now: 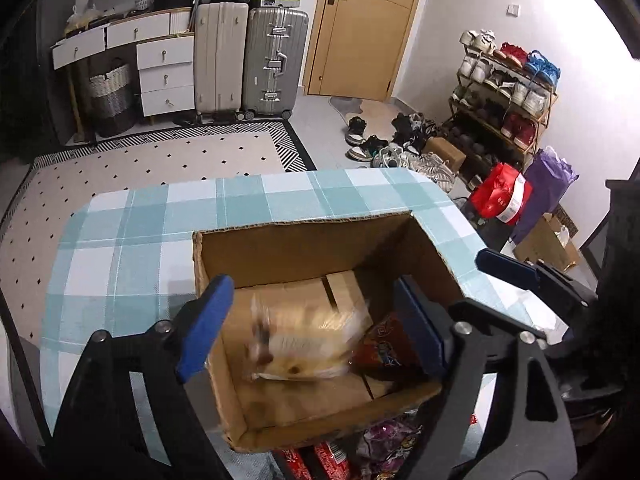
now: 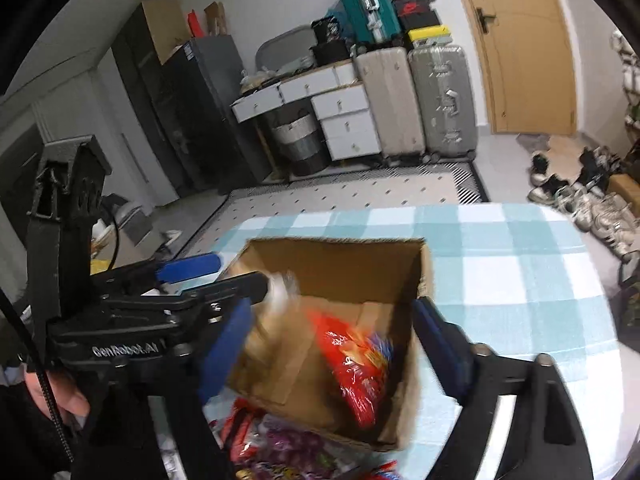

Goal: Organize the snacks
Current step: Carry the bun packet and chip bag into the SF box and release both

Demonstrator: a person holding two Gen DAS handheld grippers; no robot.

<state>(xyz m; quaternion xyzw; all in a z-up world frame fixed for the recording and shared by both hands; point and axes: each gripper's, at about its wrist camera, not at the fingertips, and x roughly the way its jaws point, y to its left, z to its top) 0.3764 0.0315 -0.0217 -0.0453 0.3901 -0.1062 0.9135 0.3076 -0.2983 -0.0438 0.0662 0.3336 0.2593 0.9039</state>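
Cardboard box (image 1: 304,248) at tabletop's (image 1: 120,240) near edge: pale packet (image 1: 304,344), red packet (image 2: 356,364) inside. My left gripper (image 1: 316,332) and right gripper (image 2: 332,340): jaws wide, gripping nothing.

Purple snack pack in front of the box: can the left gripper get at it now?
Probably yes: the purple snack pack lies uncovered below the open left gripper, outside the cardboard box.

We see a brown cardboard box (image 1: 304,256) on the teal-and-white checked tablecloth (image 1: 132,240), a red snack bag (image 2: 356,364) inside it.
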